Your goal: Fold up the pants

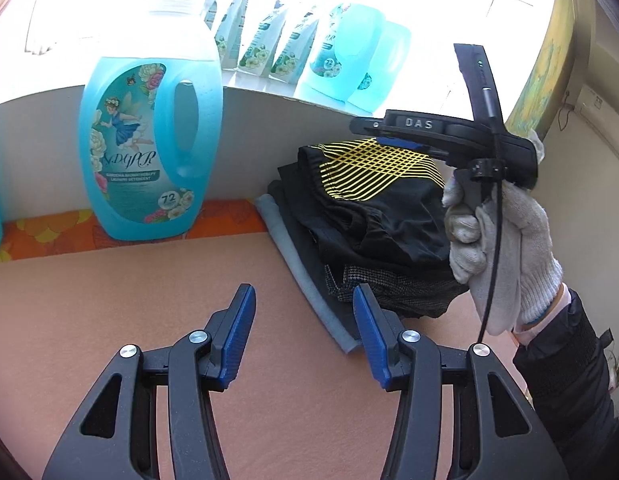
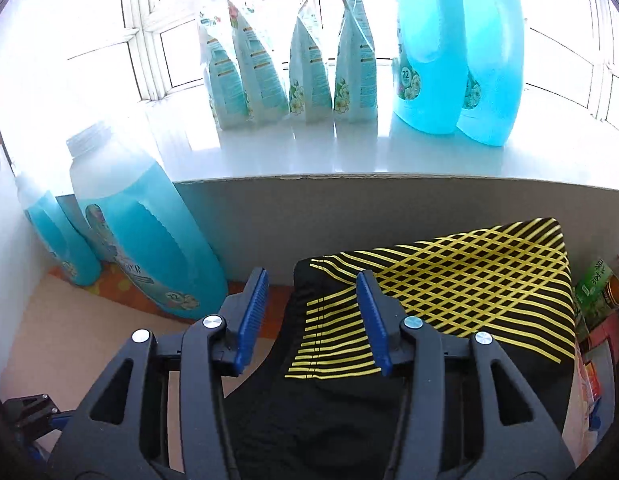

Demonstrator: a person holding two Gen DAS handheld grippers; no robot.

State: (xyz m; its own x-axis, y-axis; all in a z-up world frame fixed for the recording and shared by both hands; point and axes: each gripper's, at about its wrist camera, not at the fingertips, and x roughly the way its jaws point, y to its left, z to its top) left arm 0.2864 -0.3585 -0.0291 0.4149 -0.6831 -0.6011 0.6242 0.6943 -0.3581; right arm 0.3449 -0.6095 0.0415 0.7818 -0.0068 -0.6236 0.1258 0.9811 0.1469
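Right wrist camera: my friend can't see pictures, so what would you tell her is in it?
The open right gripper hovers above black pants with a yellow criss-cross pattern, holding nothing. Beside the pants stands a big blue detergent bottle. Behind, a bright windowsill holds pouches and more blue bottles.

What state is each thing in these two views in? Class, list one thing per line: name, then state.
left gripper: open, empty, above the mat.
right gripper: open, empty, over the stack.
black and yellow pants: folded, top of the stack.
stack of clothes: folded, piled by the wall.
large detergent bottle: upright, mostly full; cap washed out by glare.
refill pouches: upright in a row on the sill.
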